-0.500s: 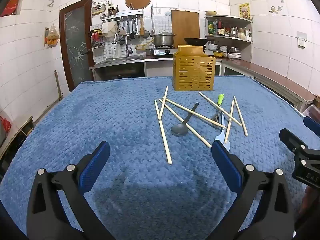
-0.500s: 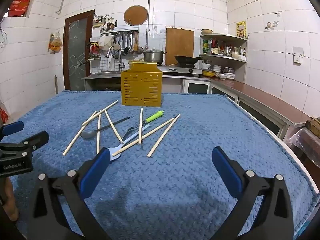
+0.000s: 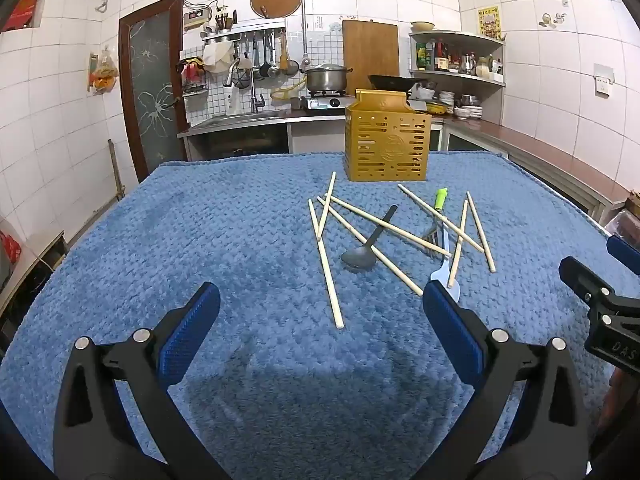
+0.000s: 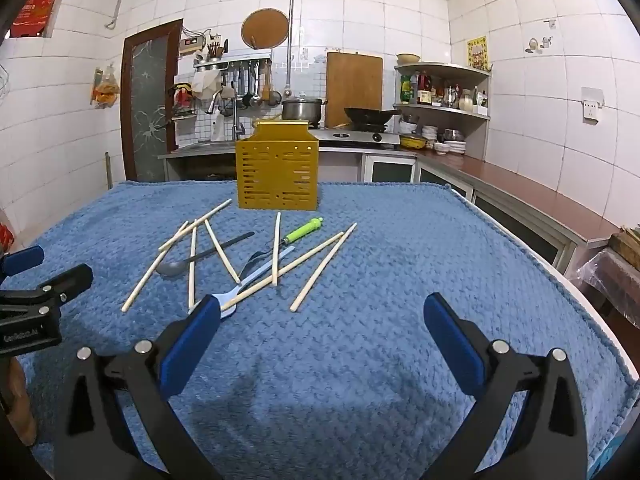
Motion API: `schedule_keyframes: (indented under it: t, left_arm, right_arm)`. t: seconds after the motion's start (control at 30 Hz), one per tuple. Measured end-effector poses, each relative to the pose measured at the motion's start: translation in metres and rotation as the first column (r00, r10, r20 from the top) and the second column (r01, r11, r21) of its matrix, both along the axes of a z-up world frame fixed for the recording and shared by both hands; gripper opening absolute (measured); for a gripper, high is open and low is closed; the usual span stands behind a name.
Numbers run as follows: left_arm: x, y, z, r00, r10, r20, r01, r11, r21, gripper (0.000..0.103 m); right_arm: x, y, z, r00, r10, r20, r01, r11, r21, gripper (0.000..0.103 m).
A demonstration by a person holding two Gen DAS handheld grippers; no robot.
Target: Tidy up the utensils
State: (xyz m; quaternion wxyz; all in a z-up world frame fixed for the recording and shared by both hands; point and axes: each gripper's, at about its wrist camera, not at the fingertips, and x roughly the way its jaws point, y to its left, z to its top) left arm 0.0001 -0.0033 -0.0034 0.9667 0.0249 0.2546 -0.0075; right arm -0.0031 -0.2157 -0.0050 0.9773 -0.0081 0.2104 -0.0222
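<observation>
Here, a blue textured cloth (image 3: 200, 240) covered the tabletop in a white-tiled kitchen, with a yellow slotted utensil holder (image 3: 387, 147) upright at its far side. Before it lay crossed wooden chopsticks (image 3: 327, 266), a dark spoon (image 3: 362, 258), a green-handled fork (image 4: 298, 235) and a pale blue fork (image 4: 256, 278). The left tongs (image 3: 320, 312) and right tongs (image 4: 320, 316) hovered nearer, both spread wide and empty.
</observation>
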Motion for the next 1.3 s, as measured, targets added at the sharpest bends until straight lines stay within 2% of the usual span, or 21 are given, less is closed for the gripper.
schedule_keyframes:
  t: [1.3]
  left_arm:
    - [0.0003, 0.0005, -0.0006, 1.000, -0.005, 0.000, 0.005, 1.000, -0.003, 0.098]
  right_arm:
    - [0.0012, -0.0029, -0.0012, 1.000, -0.011, -0.002, 0.011, 1.000, 0.001, 0.099]
